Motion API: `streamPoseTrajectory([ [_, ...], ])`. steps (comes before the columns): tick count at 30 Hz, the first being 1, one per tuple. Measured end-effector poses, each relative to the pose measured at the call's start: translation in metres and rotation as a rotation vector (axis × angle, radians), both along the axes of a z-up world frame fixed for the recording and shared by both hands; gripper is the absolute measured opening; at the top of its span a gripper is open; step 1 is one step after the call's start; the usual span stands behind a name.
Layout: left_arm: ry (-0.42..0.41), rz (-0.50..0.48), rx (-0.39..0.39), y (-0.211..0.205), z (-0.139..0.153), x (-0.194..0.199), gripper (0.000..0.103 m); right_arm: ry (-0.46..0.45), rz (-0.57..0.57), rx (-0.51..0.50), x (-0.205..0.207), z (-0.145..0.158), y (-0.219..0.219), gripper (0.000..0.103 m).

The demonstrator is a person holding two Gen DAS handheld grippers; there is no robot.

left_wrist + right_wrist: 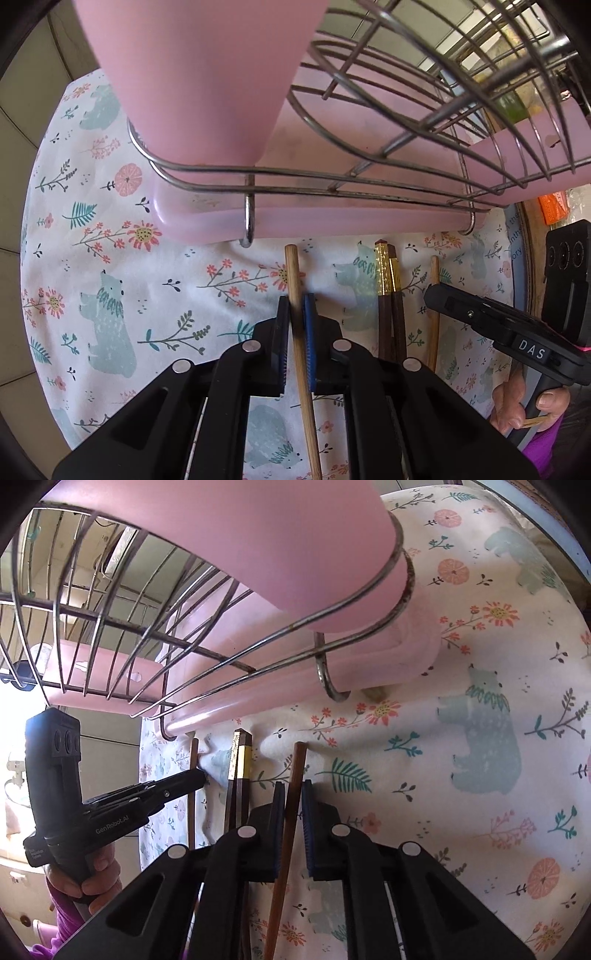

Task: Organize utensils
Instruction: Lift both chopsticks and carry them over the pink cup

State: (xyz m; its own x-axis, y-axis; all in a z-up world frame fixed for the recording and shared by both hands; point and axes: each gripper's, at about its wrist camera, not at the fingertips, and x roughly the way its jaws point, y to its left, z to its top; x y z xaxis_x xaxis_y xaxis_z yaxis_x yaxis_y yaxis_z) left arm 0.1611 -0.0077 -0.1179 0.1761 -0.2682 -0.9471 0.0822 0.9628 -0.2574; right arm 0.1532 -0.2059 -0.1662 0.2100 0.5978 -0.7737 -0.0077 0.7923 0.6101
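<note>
Tablecloth (pixel 110 258): white, printed with pale teal bears, coral-pink flowers and teal fern sprigs. Drying rack tray (pixel 332 221): pink; wire frame (pixel 369 184): grey metal. Chopstick (pixel 295 280): light tan wood. Chopstick pair (pixel 388 280): dark brown with a gold band, possibly patterned. Gripper pads (pixel 308 332): blue.

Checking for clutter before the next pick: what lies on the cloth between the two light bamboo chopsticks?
In the left wrist view, a dark brown chopstick pair with gold bands lies between the clamped bamboo chopstick and the other bamboo chopstick.
</note>
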Motion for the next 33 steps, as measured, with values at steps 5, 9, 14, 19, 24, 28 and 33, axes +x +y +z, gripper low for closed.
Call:
streamPoseTrajectory([
  [5, -0.065, 0.006, -0.039, 0.01, 0.014, -0.017, 0.007, -0.068, -0.015, -0.001, -0.014, 0.02, -0.004, 0.008],
  [9, -0.161, 0.008, -0.064, 0.016, 0.041, -0.034, 0.006, -0.131, -0.023, -0.003, -0.025, 0.04, -0.009, 0.008],
  [14, -0.273, 0.038, -0.102, 0.027, 0.071, -0.055, 0.006, -0.221, -0.042, -0.007, -0.04, 0.071, -0.016, 0.007],
  [19, -0.407, 0.061, -0.109, 0.034, 0.102, -0.075, 0.006, -0.298, -0.054, -0.017, -0.053, 0.097, -0.023, 0.007],
  [24, -0.51, 0.082, -0.095, 0.033, 0.121, -0.093, 0.006, -0.386, -0.074, -0.041, -0.066, 0.123, -0.023, 0.007],
  [28, -0.562, 0.106, -0.109, 0.04, 0.137, -0.104, 0.006, -0.461, -0.09, -0.054, -0.077, 0.144, -0.025, 0.007],
  [33, -0.613, 0.118, -0.121, 0.043, 0.153, -0.114, 0.006, -0.524, -0.099, -0.068, -0.087, 0.16, -0.025, 0.007],
])
